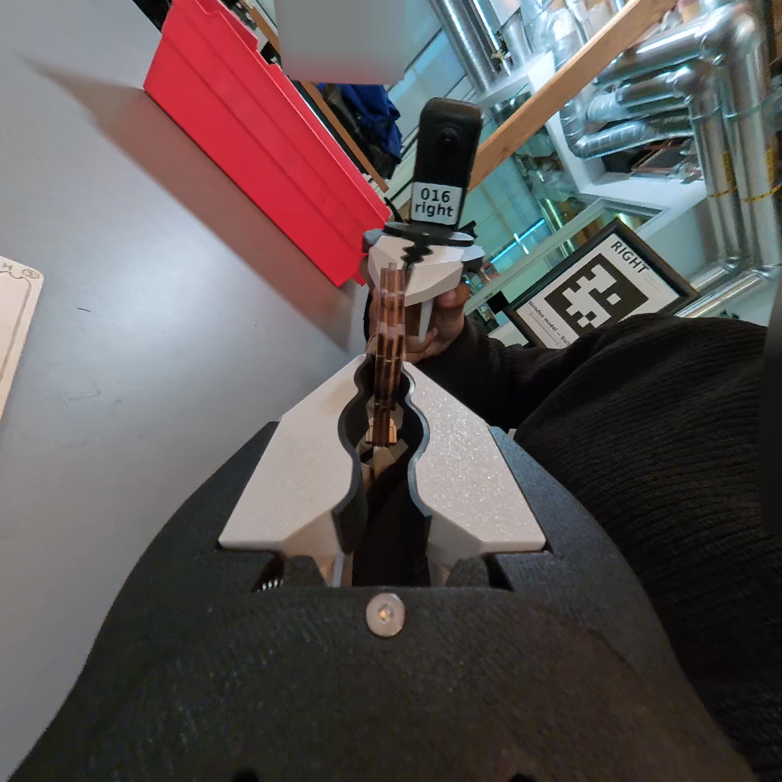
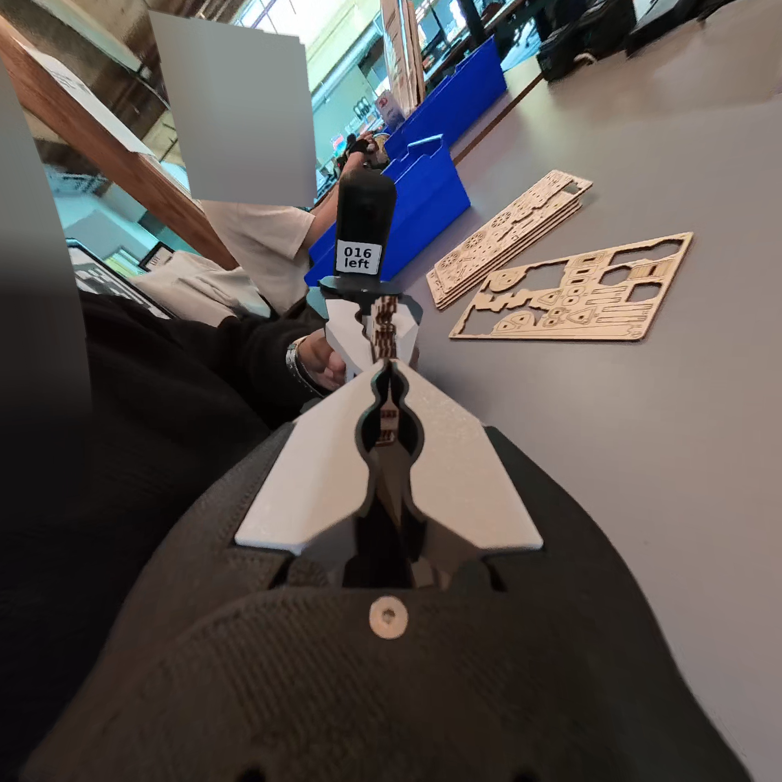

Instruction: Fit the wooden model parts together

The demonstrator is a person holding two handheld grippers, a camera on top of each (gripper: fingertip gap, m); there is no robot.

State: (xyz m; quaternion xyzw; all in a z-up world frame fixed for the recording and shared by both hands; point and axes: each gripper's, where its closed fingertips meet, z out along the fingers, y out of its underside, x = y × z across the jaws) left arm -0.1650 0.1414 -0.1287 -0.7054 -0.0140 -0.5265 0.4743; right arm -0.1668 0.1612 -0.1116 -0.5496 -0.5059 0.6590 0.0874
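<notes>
A stacked wooden model assembly (image 1: 390, 321), thin brown-edged layers seen edge-on, is held in the air between both grippers. My left gripper (image 1: 386, 360) is shut on its near end. In the left wrist view the right gripper (image 1: 409, 259) faces me and is shut on the far end. In the right wrist view my right gripper (image 2: 387, 364) is shut on the same assembly (image 2: 384, 326), and the left gripper (image 2: 372, 315) clamps its other end. Part of the assembly is hidden inside the jaws.
A red bin (image 1: 262, 139) stands on the grey table (image 1: 106, 381), with a wooden sheet (image 1: 17, 313) at the left edge. A stack of wooden part sheets (image 2: 508, 245), a punched-out sheet (image 2: 571, 296) and blue bins (image 2: 423, 199) lie right. Dark sleeves (image 1: 613, 423) fill the near side. Less than 4 cm separates the two grippers' tips.
</notes>
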